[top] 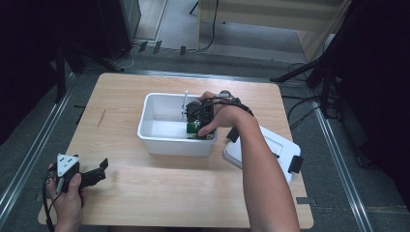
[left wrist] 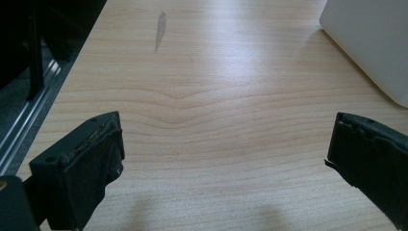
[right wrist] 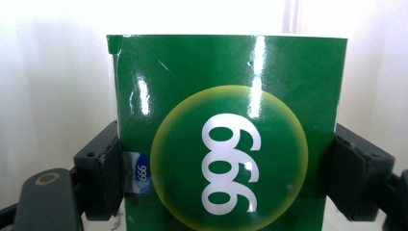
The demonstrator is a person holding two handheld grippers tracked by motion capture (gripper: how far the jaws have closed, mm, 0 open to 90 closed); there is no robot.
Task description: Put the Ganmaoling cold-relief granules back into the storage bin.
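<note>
The right gripper (top: 202, 126) is down inside the white rectangular plastic bin (top: 159, 142) in the middle of the light wooden table (top: 159, 193), its fingers (right wrist: 103, 173) pinching a glossy green cardboard box (right wrist: 226, 130) by its two side faces. In the right gripper view the box stands between the black pads with a yellow-rimmed green circle and white numerals facing the camera, and the pale wall of the bin lies just behind it. In the high view a corner of the box (top: 195, 128) shows under the hand, at the near right corner of the bin.

Judging by this, the box is being placed into the bin: it has been carried in and lowered, but the grip is not yet let go, so release and withdrawal are left. Whether the box already rests on the bin floor cannot be told.

A thin pale stick (top: 184, 104) leans against the bin's far wall; the rest of the bin looks bare. The white flat lid with black clips (top: 280, 152) lies on the table just right of the bin, off it.

The left gripper (top: 99, 169) rests at the near left corner of the table, fingers (left wrist: 91, 154) spread wide with nothing between them.
</note>
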